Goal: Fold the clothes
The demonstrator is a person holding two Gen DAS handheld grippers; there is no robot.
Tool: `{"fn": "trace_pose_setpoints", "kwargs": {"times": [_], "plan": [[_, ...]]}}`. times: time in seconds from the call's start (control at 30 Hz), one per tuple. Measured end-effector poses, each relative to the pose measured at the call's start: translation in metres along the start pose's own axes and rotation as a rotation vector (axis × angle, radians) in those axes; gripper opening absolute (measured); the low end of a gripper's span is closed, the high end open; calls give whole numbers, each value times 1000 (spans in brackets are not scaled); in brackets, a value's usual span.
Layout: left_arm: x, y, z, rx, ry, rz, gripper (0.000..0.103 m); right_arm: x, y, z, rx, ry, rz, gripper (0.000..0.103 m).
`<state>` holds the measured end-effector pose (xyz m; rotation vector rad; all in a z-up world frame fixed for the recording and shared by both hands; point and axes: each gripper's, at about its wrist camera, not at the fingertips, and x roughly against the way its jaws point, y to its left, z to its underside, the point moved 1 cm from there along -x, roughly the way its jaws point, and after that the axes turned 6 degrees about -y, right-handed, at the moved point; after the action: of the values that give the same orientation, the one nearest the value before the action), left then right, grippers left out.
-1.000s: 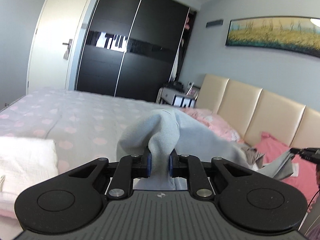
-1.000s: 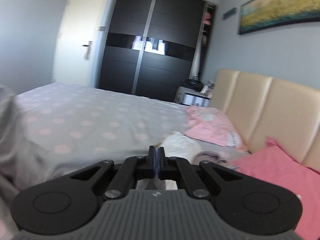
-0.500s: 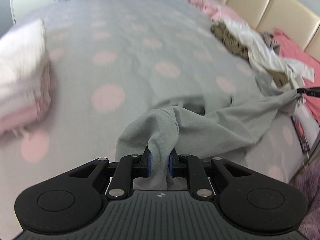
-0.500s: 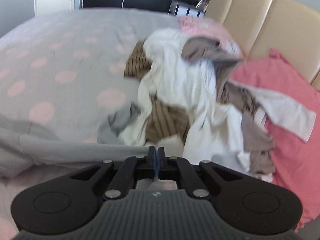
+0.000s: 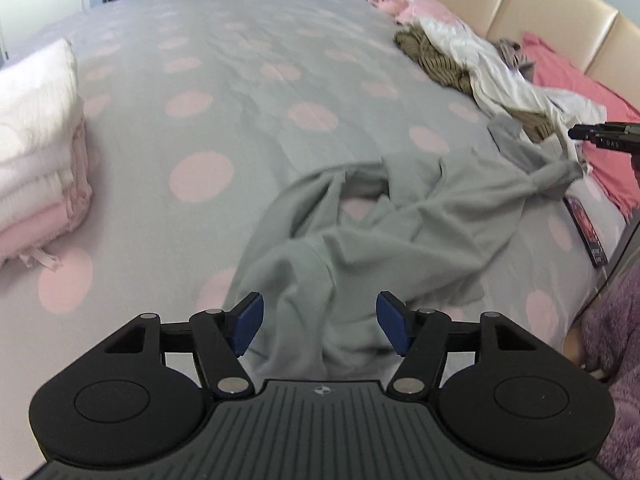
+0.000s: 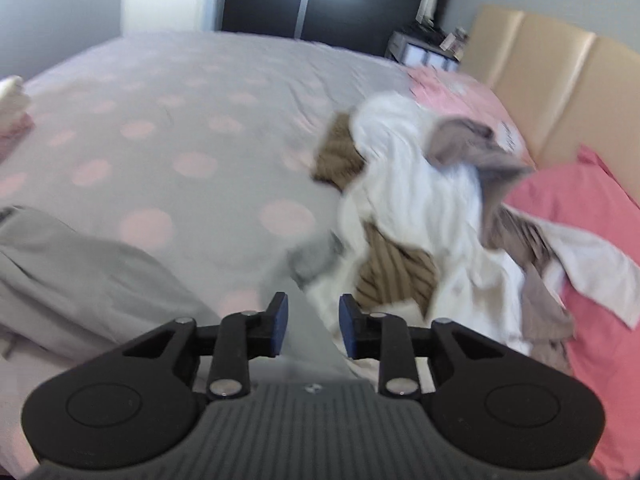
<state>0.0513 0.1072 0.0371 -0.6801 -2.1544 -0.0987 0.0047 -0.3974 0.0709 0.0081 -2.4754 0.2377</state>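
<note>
A crumpled grey garment (image 5: 384, 224) lies on the dotted bedspread, one end running under my left gripper (image 5: 319, 322), which is open with cloth lying loose between its blue pads. The garment's other end (image 6: 312, 340) passes between the fingers of my right gripper (image 6: 313, 320), which is open and not pinching it. More of the grey cloth (image 6: 72, 264) spreads at the left of the right wrist view. My right gripper's tips (image 5: 600, 136) show at the right edge of the left wrist view.
A pile of white, brown-striped and taupe clothes (image 6: 420, 216) lies by the pink pillows (image 6: 588, 216) and beige headboard (image 5: 552, 20). Folded white and pink items (image 5: 36, 140) are stacked at the left. A phone (image 5: 585, 228) lies near the bed's right edge. A purple fleece sleeve (image 5: 616, 344) is at the right.
Both grippers swung down from the raised room view to the bed and opened, letting go of the grey garment, which now lies on the bedspread.
</note>
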Motion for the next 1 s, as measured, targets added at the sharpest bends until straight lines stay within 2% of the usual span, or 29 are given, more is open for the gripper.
{"fn": "trace_pose_setpoints", "kwargs": {"times": [0.2,0.33,0.5,0.67,0.8,0.83,0.87,0.9,0.93,1.0], "plan": [[-10,8,-8,60,-11,-30,61,-29,29,-13,54,33,-139,33],[-24,7,-8,64,28,-21,61,-53,44,-14,55,67,-223,39],[-39,8,-3,58,82,-24,61,-91,64,-13,64,116,-292,42],[-47,16,1,94,112,-12,61,-124,76,-12,40,141,-385,58],[-46,21,2,123,113,24,61,-146,79,-8,-35,208,-457,58],[-46,22,2,130,113,33,55,-151,80,-7,-55,225,-475,46],[-45,23,2,137,114,42,51,-156,81,-6,-75,242,-492,19],[-45,24,2,145,114,52,43,-158,81,-6,-95,256,-506,9],[-45,25,2,152,114,61,33,-154,81,-9,-100,252,-512,7],[-44,26,2,158,112,73,24,-142,78,-14,-92,217,-509,5]]}}
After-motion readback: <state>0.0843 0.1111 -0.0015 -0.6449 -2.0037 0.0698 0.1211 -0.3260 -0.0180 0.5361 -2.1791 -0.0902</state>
